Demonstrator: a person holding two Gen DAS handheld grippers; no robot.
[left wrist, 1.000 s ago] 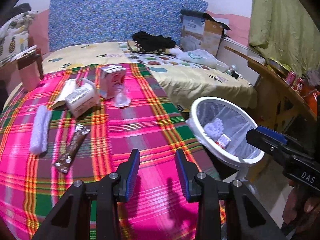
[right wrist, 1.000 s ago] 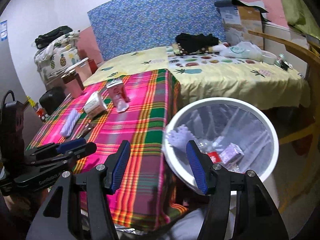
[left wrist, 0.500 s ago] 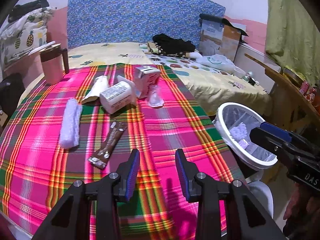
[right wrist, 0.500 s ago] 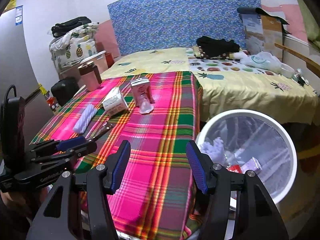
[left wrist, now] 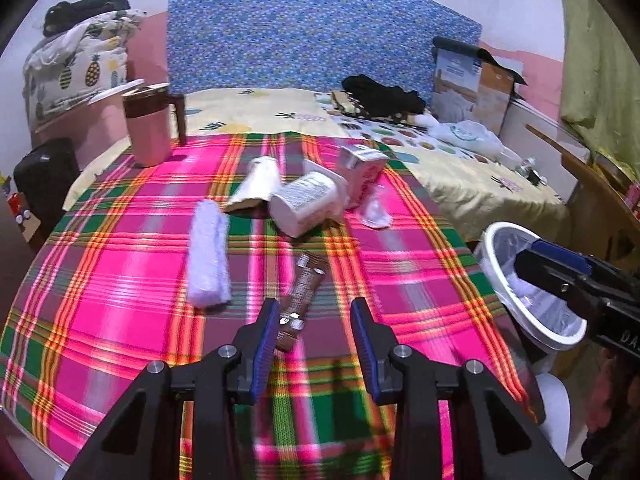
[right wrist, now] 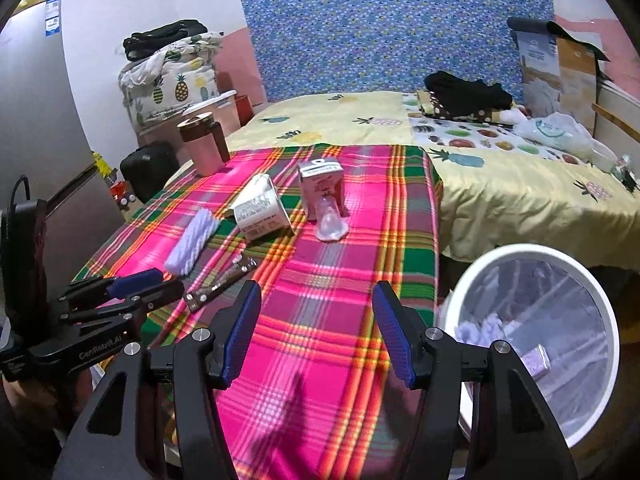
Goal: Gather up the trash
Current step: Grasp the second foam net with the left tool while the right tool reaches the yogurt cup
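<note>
Pink-green plaid cloth [left wrist: 120, 280], brown wrapper [left wrist: 304, 292], white bin [right wrist: 592, 280].

Left gripper [left wrist: 316, 322], right gripper [right wrist: 318, 304]: black frames; blue ribbed pads; silver screws.

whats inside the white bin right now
Inside the white bin, over a clear liner, lie a pale lilac crumpled piece and a small wrapper. The right gripper's finger covers the near part.
</note>
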